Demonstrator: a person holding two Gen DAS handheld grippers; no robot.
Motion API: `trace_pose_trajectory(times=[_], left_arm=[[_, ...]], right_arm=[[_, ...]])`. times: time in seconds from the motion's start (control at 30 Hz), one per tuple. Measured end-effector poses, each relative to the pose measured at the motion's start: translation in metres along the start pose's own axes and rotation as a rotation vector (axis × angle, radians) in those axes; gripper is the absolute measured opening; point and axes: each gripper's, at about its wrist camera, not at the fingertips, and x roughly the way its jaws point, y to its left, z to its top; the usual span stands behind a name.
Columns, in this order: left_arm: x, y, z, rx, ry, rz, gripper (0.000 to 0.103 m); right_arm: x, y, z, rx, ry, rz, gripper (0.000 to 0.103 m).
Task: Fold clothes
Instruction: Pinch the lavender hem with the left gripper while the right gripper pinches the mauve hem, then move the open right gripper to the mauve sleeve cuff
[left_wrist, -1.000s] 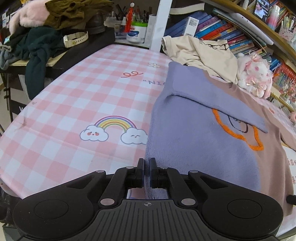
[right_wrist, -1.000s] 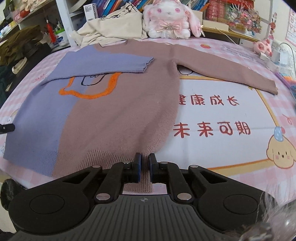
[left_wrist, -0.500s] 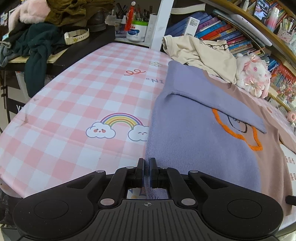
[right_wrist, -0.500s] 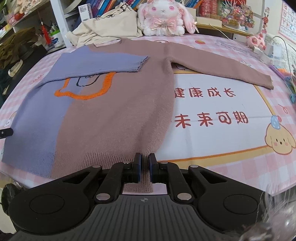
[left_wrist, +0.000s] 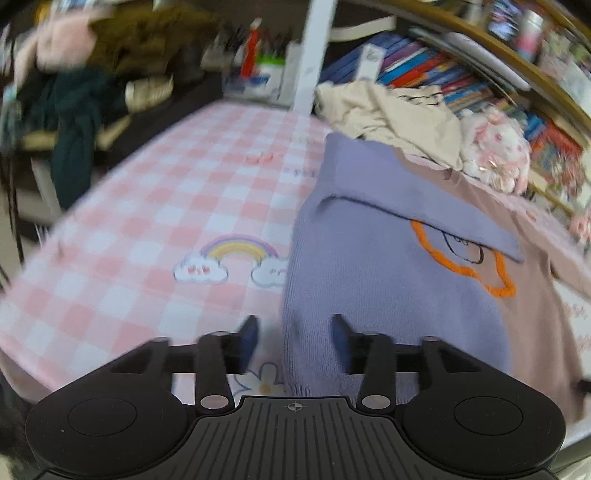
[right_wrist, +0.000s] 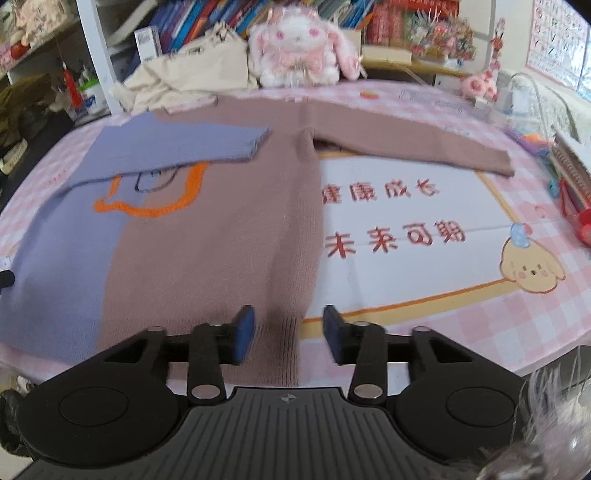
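A knit sweater, half lilac and half brown with an orange outline motif, lies flat on the pink checked tablecloth (left_wrist: 155, 206). Its lilac sleeve (right_wrist: 173, 147) is folded across the chest; the brown sleeve (right_wrist: 413, 147) stretches out to the right. My left gripper (left_wrist: 294, 341) is open, its fingers astride the lilac hem corner (left_wrist: 314, 354). My right gripper (right_wrist: 289, 338) is open too, with the brown hem corner (right_wrist: 284, 347) lying between its fingers. The sweater (right_wrist: 207, 229) rests loose on the table in both views.
A cream garment (right_wrist: 192, 74) and a pink plush rabbit (right_wrist: 299, 48) sit at the table's far edge below bookshelves. Dark clothes (left_wrist: 74, 122) pile on a side stand at left. Toys and a red box (right_wrist: 576, 206) crowd the right edge.
Both grippers were shut on the sweater's hem corners and have now opened, letting the hem go. The sweater lies where it was.
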Motion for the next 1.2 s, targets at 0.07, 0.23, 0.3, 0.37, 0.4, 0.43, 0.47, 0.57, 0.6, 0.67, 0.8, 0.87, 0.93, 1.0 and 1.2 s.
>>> trace_pose_trajectory(times=[0.07,0.23,0.3,0.37,0.4,0.43,0.47,0.57,0.6,0.67,0.8,0.87,0.93,1.0,1.2], left_arm=[[-0.010,-0.010,-0.002,0.061,-0.035,0.023,0.070],[-0.031,-0.035,-0.011,0.138,-0.097,-0.011,0.088],[-0.034,-0.046,-0.015,0.171,-0.110,-0.051,0.091],[-0.032,-0.054,-0.017,0.195,-0.106,-0.069,0.094],[-0.030,-0.056,-0.016,0.195,-0.102,-0.071,0.094],[-0.028,-0.059,-0.016,0.194,-0.098,-0.073,0.094],[-0.026,-0.061,-0.016,0.193,-0.095,-0.075,0.094],[-0.020,-0.069,-0.015,0.192,-0.084,-0.080,0.094],[-0.018,-0.072,-0.014,0.191,-0.081,-0.082,0.094],[-0.014,-0.077,-0.014,0.190,-0.074,-0.086,0.094],[-0.006,-0.087,-0.012,0.187,-0.059,-0.092,0.094],[-0.002,-0.096,-0.011,0.181,-0.053,-0.079,0.094],[0.002,-0.107,-0.010,0.181,-0.050,-0.061,0.094],[0.006,-0.119,-0.009,0.181,-0.047,-0.043,0.094],[0.014,-0.159,-0.008,0.121,-0.024,0.023,0.094]], right_arm=[[-0.008,0.002,-0.002,-0.005,-0.022,-0.013,0.057],[-0.029,0.005,-0.007,-0.029,-0.070,-0.072,0.084],[-0.033,0.002,-0.009,-0.024,-0.074,-0.092,0.085],[-0.033,-0.002,-0.009,-0.012,-0.066,-0.105,0.085],[-0.033,-0.004,-0.010,-0.007,-0.061,-0.111,0.085],[-0.033,-0.007,-0.010,-0.001,-0.057,-0.118,0.085],[-0.032,-0.009,-0.010,0.003,-0.053,-0.123,0.085],[-0.030,-0.015,-0.008,0.005,-0.046,-0.130,0.086],[-0.029,-0.018,-0.007,0.005,-0.045,-0.131,0.086],[-0.026,-0.024,-0.005,0.007,-0.044,-0.129,0.086],[-0.017,-0.039,0.003,0.012,-0.045,-0.118,0.086],[-0.011,-0.049,0.009,0.015,-0.044,-0.108,0.086],[-0.003,-0.060,0.015,0.017,-0.043,-0.095,0.086],[0.005,-0.072,0.021,0.018,-0.041,-0.079,0.086],[0.032,-0.121,0.046,0.017,-0.034,-0.026,0.086]])
